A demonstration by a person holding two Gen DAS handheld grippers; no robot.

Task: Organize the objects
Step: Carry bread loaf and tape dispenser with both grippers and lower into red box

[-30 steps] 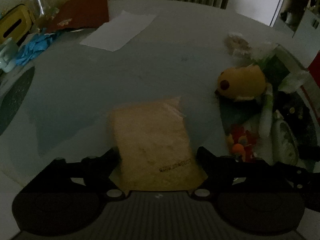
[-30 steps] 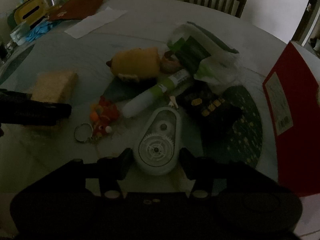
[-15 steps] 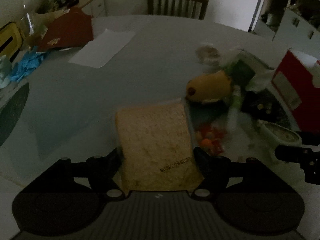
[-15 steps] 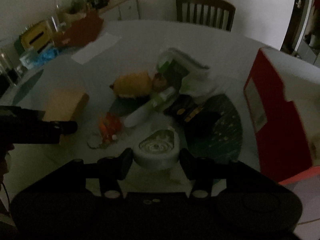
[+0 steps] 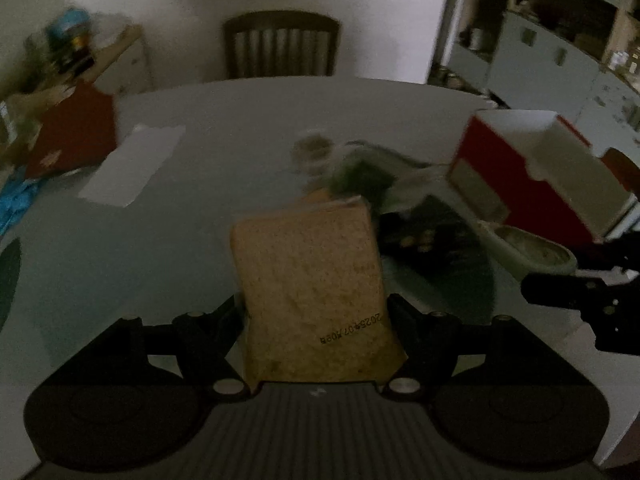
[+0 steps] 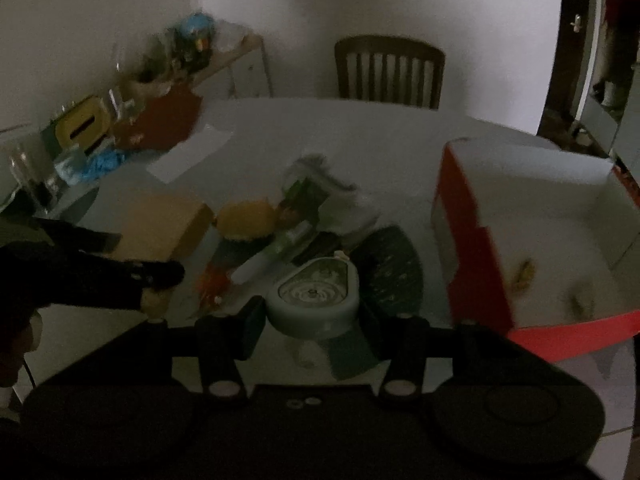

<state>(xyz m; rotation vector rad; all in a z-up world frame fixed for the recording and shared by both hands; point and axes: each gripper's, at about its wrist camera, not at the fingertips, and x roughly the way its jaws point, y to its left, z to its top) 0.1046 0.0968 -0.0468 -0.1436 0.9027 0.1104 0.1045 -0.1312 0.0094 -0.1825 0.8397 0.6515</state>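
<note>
My left gripper (image 5: 314,312) is shut on a tan packet (image 5: 312,296) with a printed date, held up off the round table (image 5: 224,128). The same tan packet (image 6: 160,228) shows at the left of the right wrist view, with the left gripper (image 6: 132,276) around it. My right gripper (image 6: 312,314) is shut on a pale green tape dispenser (image 6: 314,298), also lifted; the dispenser (image 5: 528,252) appears at the right of the left wrist view. A red box with a white inside (image 6: 532,236) stands open at the right.
On the table lie a yellow plush toy (image 6: 248,218), a white tube (image 6: 260,264), an orange keyring toy (image 6: 212,284), a plastic bag with green packaging (image 6: 320,196) and a dark patterned mat (image 6: 388,272). White paper (image 5: 132,168) and clutter lie far left. A wooden chair (image 5: 280,48) stands beyond.
Both grippers have risen and tilted back with their loads, so the table looks farther off. The open red box has come into full view at the right.
</note>
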